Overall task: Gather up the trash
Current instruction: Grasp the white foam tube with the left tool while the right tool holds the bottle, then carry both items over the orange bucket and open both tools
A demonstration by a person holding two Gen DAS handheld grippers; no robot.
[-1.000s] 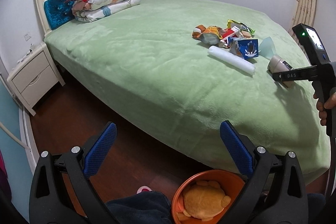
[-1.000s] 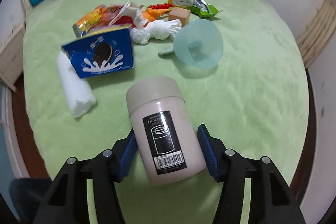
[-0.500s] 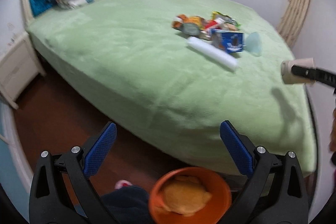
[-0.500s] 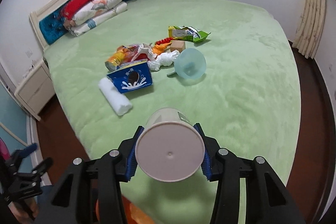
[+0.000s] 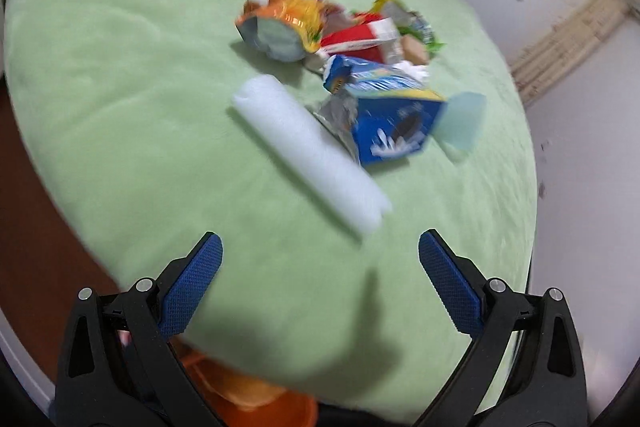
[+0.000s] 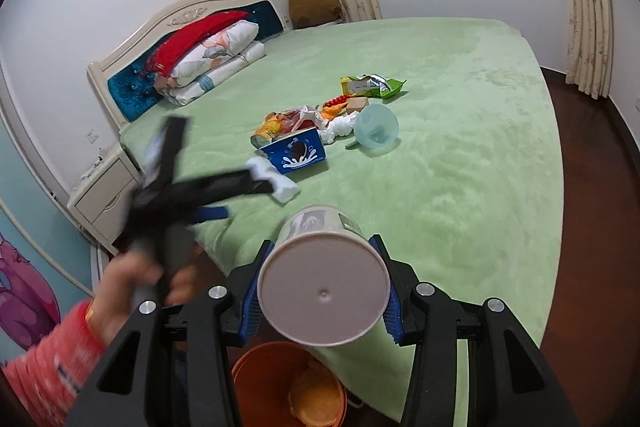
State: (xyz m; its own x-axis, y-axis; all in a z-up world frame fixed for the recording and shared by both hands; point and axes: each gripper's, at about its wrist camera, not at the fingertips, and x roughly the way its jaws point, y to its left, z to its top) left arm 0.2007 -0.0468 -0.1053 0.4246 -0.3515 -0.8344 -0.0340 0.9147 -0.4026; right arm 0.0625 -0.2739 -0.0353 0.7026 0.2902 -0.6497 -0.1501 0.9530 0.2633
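The bed point(image 6: 460, 131), covered with a light green blanket, filled most of both views and serves here as the landmark. At its head end stood a cream headboard point(image 6: 192, 27) with blue padding, and folded pillows and bedding point(image 6: 212, 55) lay against it on the blanket. A white nightstand point(image 6: 106, 195) stood on the floor beside the head end, and a brown plush toy point(image 6: 312, 1) sat in the corner beyond the bed.

Near the middle of the bed lay a pile of trash: a white foam roll point(image 5: 310, 155), a blue cookie box point(image 5: 394, 125) just beside it, an orange snack bag point(image 5: 282, 25), a green wrapper point(image 6: 372, 86) on the far side, and a pale blue funnel point(image 6: 377, 126).

At the foot edge of the bed, on the floor, stood an orange bin point(image 6: 290, 385) with something yellow-orange inside.

The right gripper point(image 6: 323, 293) held a beige canister point(image 6: 324, 285) above that edge, over the bin; both blue pads pressed on its sides and its round bottom faced the camera. Its jaws had just been closing, with the canister between them.

The left gripper point(image 5: 319, 289) hung over the bed, near the foam roll, with its jaws wide apart and nothing between them. A hand point(image 6: 140, 277) in a red sleeve point(image 6: 48, 359) carried it.
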